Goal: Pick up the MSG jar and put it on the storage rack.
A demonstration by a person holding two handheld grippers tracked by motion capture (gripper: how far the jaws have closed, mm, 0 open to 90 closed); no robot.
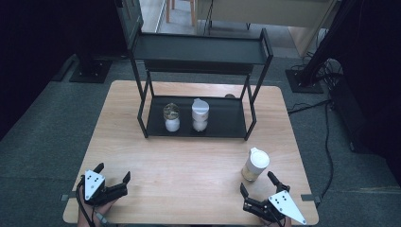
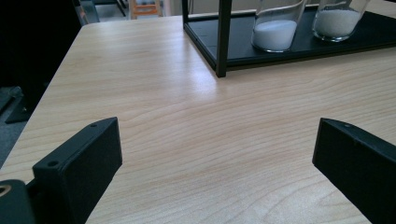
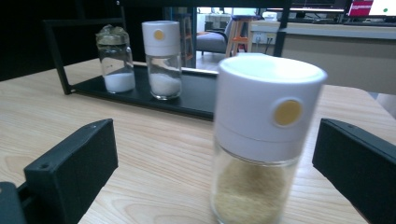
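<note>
A glass jar with a white lid and brownish grains (image 1: pixel 255 165) (image 3: pixel 261 140) stands on the wooden table at the front right. My right gripper (image 1: pixel 257 185) (image 3: pixel 215 172) is open just in front of it; the jar stands between the spread jaws without touching them. Two more jars hold white grains on the black rack's lower shelf: one with a crinkled top (image 1: pixel 171 117) (image 3: pixel 114 58) (image 2: pixel 278 25), one with a white lid (image 1: pixel 200 115) (image 3: pixel 162 58) (image 2: pixel 338 16). My left gripper (image 1: pixel 113 172) (image 2: pixel 215 163) is open over bare table at the front left.
The black two-tier rack (image 1: pixel 198 90) stands at the table's far middle, its upper shelf (image 1: pixel 198 47) bare. Wooden table (image 1: pixel 189 161) has open room in the centre. Dark floor, stands and cables surround it.
</note>
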